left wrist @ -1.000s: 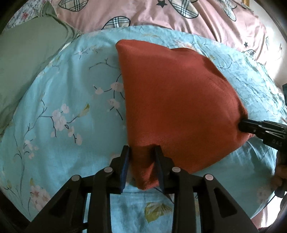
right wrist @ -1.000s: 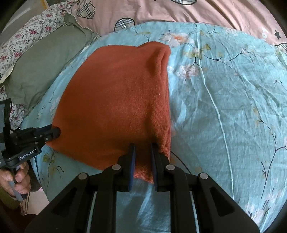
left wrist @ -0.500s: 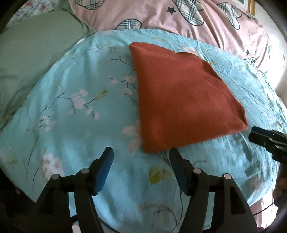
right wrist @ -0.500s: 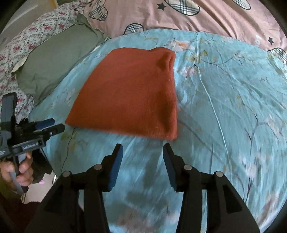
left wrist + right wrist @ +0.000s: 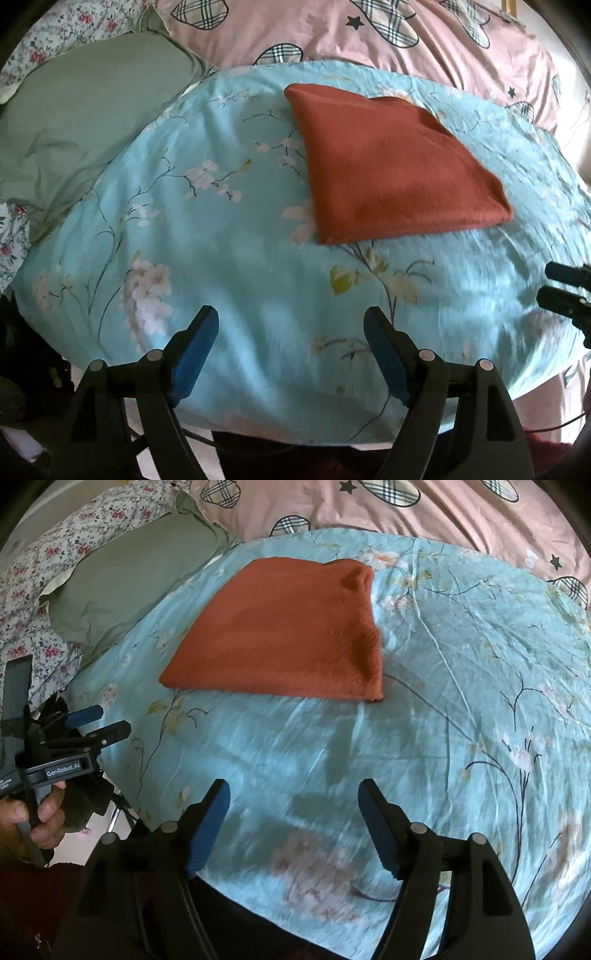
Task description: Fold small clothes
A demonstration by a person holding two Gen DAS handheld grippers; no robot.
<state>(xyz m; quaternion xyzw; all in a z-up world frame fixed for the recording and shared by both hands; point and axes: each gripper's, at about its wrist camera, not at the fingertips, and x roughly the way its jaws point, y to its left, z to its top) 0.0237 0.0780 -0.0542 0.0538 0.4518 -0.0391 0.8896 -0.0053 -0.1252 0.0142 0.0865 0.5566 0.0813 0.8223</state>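
Note:
A rust-orange knit garment (image 5: 391, 170) lies folded flat on the light blue floral bedspread (image 5: 221, 221); it also shows in the right wrist view (image 5: 284, 635). My left gripper (image 5: 290, 325) is open and empty, held back near the bed's front edge, well short of the garment. It also shows in the right wrist view (image 5: 99, 722) at the left, held by a hand. My right gripper (image 5: 293, 797) is open and empty, also back from the garment. Its fingertips (image 5: 565, 273) show at the right edge of the left wrist view.
A green pillow (image 5: 85, 103) lies at the back left, and shows in the right wrist view (image 5: 136, 576) too. A pink quilt with plaid hearts (image 5: 406, 44) lies along the back. A floral pillow (image 5: 40, 572) is at the far left. The bed's front edge is just below the grippers.
Both grippers let go of the garment's near corners, opened wide and pulled back toward the bed's front edge. The garment now lies flat and free.

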